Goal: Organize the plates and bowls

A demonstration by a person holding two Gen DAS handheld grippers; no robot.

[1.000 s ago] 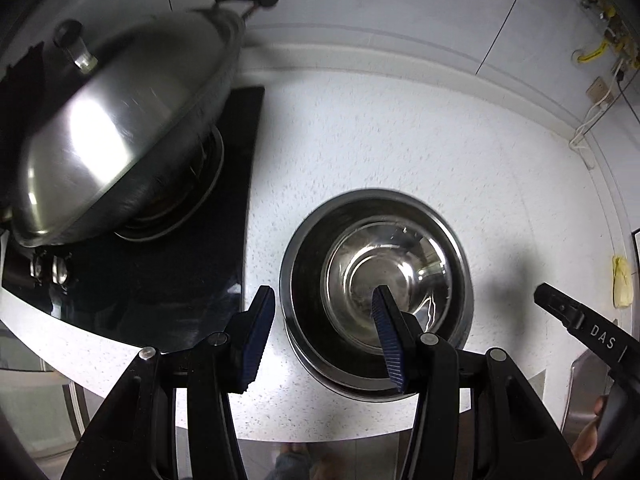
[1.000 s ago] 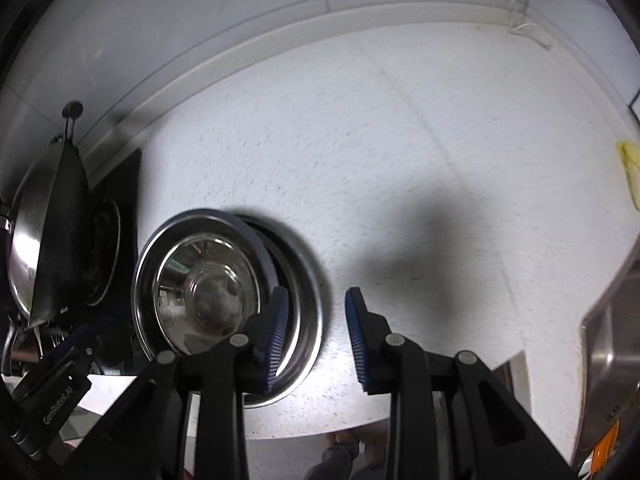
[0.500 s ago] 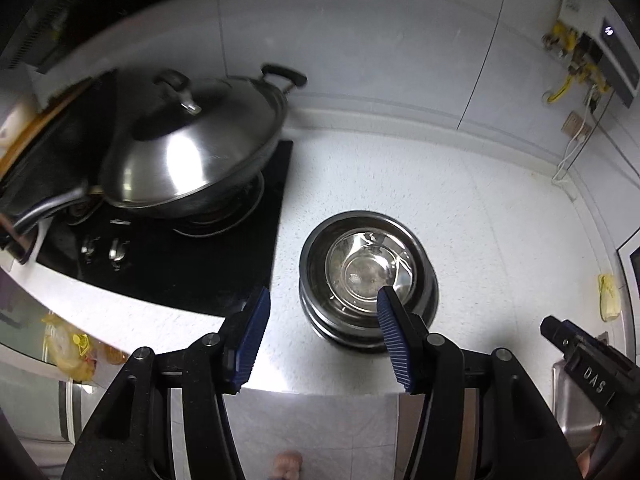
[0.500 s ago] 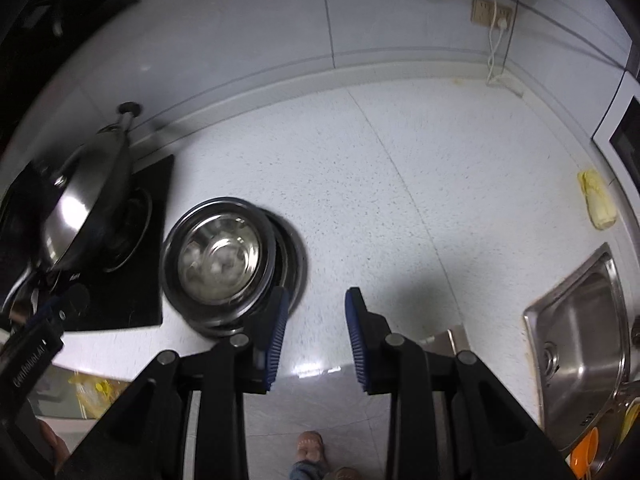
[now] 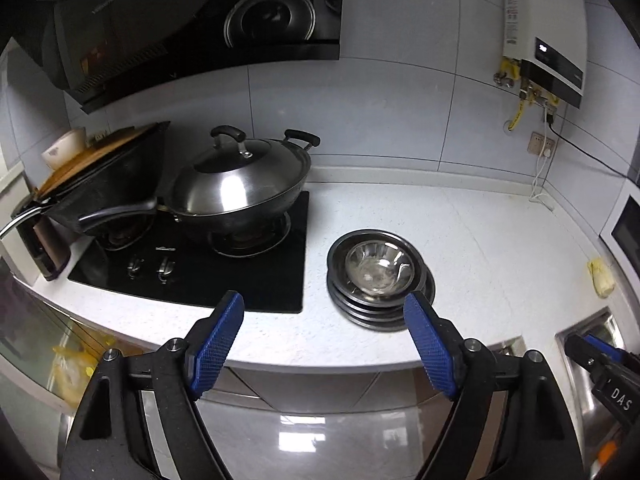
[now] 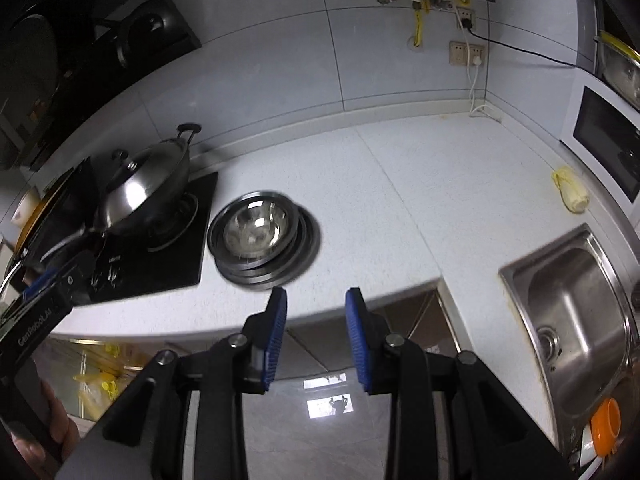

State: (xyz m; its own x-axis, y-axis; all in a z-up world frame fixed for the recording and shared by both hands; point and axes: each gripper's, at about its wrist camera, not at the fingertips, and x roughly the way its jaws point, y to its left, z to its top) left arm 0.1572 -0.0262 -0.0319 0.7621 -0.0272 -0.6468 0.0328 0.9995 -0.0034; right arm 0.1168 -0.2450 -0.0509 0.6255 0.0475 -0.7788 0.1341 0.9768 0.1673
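Note:
A stack of steel plates (image 5: 362,310) with a steel bowl (image 5: 379,267) nested on top stands on the white counter beside the hob. It also shows in the right wrist view, plates (image 6: 304,256) under bowl (image 6: 256,230). My left gripper (image 5: 324,314) is wide open and empty, held off the counter's front edge, short of the stack. My right gripper (image 6: 316,304) is open with a narrower gap, empty, also back from the counter edge. Each gripper's body shows at the other view's side edge.
A lidded wok (image 5: 240,188) sits on the black hob (image 5: 200,276), with a dark pan (image 5: 116,184) to its left. A steel sink (image 6: 576,308) lies at the right. A yellow cloth (image 6: 570,194) lies near the right wall. The counter (image 6: 400,200) curves along the front.
Both grippers have pulled up and back from the stack, past the counter's front edge. The left jaws have opened wider. The bowl and plates stay where they were.

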